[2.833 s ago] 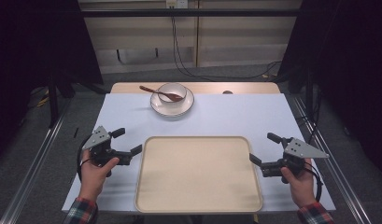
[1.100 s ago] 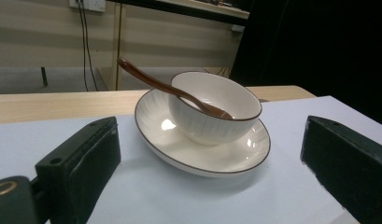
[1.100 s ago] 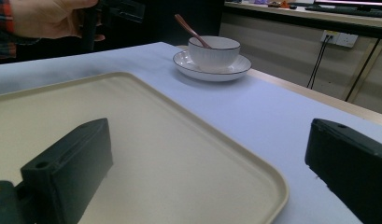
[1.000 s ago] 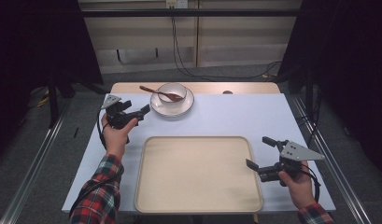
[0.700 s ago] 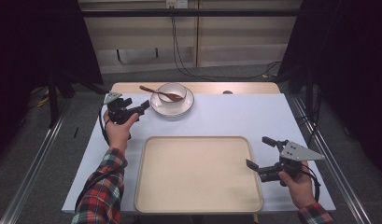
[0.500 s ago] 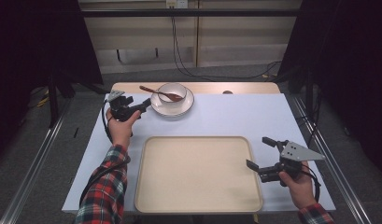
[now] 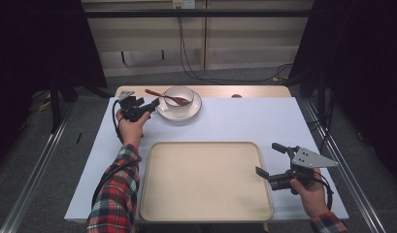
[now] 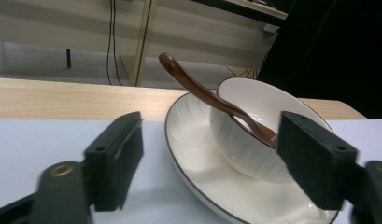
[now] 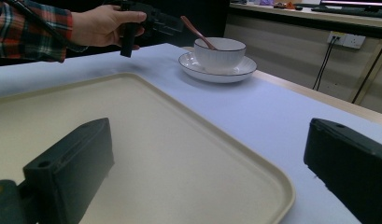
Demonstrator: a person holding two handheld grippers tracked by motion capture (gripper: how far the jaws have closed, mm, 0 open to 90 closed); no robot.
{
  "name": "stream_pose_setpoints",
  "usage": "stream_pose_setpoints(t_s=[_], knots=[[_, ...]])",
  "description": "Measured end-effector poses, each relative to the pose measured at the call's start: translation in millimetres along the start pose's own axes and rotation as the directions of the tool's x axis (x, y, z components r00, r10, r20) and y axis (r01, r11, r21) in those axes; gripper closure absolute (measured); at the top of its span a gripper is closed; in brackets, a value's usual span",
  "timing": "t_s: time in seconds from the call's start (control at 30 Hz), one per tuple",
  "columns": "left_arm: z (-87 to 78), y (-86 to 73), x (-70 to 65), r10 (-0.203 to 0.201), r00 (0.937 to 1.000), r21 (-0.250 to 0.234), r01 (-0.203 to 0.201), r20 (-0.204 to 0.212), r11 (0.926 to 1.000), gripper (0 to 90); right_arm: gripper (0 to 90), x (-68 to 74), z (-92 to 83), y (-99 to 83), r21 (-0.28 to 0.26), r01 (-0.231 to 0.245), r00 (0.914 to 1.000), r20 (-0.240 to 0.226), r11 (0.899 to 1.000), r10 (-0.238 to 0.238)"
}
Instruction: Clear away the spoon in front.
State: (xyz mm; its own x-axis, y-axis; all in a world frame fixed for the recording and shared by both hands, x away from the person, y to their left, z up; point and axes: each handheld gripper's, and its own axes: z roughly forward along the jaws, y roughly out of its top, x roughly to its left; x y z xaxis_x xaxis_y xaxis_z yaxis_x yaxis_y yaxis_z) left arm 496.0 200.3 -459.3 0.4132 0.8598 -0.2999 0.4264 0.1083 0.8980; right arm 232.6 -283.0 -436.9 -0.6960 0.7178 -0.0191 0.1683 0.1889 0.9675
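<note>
No legible text, labels, brands, numbers or signs in any view. Bowl, plate, spoon, tray, table cover and gripper jaws are all unmarked. Wall socket, seen at 2 o'clock in the right gripper view, is too small to show any lettering.

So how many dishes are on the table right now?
3: a white ribbed bowl sits on a white dark-rimmed saucer plate at the table's far side, and a large beige rectangular tray lies near the front. None appear hidden.
</note>
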Motion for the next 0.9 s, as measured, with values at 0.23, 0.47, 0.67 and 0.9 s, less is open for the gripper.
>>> stream_pose_setpoints(t_s=[0.23, 0.47, 0.67, 0.9], knots=[[6.2, 3.5, 4.9, -0.035, 0.9993, -0.015, 0.034, -0.016, 0.9993, 38.0, 1.3, 0.2, 0.6, -0.2, 0.001, 0.007, 1.0000, 0.002, 1.000, -0.007], [12.6, 2.5, 7.8, -0.067, 0.9977, -0.008, 0.067, -0.011, 0.9977, 47.1, 1.3, -0.2, 0.8, -0.5, 0.005, 0.009, 1.0000, 0.003, 1.000, -0.009], [16.0, -0.6, 10.9, -0.097, 0.9952, -0.019, 0.097, -0.010, 0.9951, 54.2, 1.4, 0.8, 1.8, -0.9, 0.005, 0.002, 1.0000, -0.002, 1.000, -0.002], [20.2, 3.2, 6.4, -0.092, 0.9955, -0.033, 0.093, 0.022, 0.9951, 56.4, 1.5, -0.1, 2.3, -0.9, 0.009, 0.008, 0.9999, -0.008, 1.000, -0.008]])
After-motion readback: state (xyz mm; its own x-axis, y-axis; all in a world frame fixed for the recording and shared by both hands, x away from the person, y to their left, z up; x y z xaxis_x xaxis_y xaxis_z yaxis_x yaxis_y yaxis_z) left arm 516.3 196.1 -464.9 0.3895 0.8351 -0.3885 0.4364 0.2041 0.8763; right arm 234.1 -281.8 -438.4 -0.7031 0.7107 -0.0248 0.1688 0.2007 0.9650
